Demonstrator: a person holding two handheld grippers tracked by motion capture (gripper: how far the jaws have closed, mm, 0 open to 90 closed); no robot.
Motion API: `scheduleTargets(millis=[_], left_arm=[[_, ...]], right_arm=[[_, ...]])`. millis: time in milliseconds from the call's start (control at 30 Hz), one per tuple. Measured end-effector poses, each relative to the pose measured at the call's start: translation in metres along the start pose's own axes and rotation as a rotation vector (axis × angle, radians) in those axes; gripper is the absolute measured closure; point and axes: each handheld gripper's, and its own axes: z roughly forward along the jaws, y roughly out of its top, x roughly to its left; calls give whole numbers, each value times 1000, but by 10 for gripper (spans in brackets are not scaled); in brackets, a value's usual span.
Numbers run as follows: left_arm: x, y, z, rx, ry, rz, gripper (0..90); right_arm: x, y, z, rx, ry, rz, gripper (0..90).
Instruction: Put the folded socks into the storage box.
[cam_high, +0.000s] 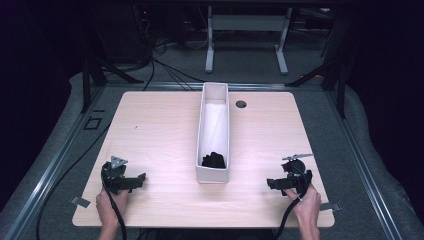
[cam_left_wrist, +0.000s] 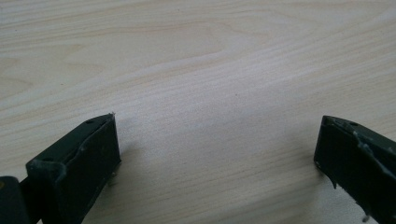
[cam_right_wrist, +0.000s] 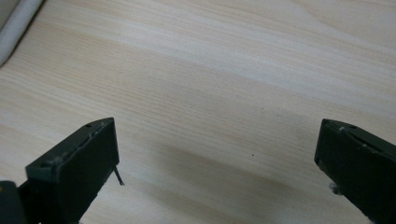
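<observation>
You held the left tongs (cam_high: 141, 179) and right tongs (cam_high: 270, 183) spread apart and empty over the bare tabletop (cam_high: 160, 135). Between them stood a long white bin (cam_high: 222, 172), with black cloth (cam_high: 213, 160) at its near end. No legible writing showed.

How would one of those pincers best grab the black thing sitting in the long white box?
Probably straight down from above: the white box has tall walls on all sides and is open on top. Pinch the raised middle of the black thing, which looks soft and crumpled at the near end. Either open gripper, left or right, could do it.
</observation>
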Motion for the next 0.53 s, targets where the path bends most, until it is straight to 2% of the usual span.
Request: scheduleTargets(millis=[33, 67, 100, 167, 233, 267, 300, 333, 400, 433, 467, 533], left_arm=[[0, 0, 0, 0, 0, 0, 1], [0, 0, 0, 0, 0, 0, 1], [0, 0, 0, 0, 0, 0, 1], [0, 0, 0, 0, 0, 0, 1], [0, 0, 0, 0, 0, 0, 1], [0, 0, 0, 0, 0, 0, 1], [0, 0, 0, 0, 0, 0, 1], [0, 0, 0, 0, 0, 0, 1], [0, 0, 0, 0, 0, 0, 1], [0, 0, 0, 0, 0, 0, 1], [0, 0, 0, 0, 0, 0, 1], [0, 0, 0, 0, 0, 0, 1]], right_arm=[[-2, -4, 2, -7, 32, -4, 0], [-1, -6, 4, -12, -27, -8, 0], [-4, -10, 6, -22, 40, -8, 0], [-3, -17, 11, -39, -35, -13, 0], [-4, -24, 15, -73, -46, -27, 0], [-5, -26, 15, -88, 7, -35, 0], [-3, -27, 15, -87, -63, -42, 0], [-4, -29, 16, -106, -45, -47, 0], [-3, -32, 17, -130, -77, -62, 0], [-5, -34, 18, -149, -46, -62, 0], [-4, -35, 18, -158, -88, -62, 0], [-8, -39, 20, -213, -61, -51, 0]])
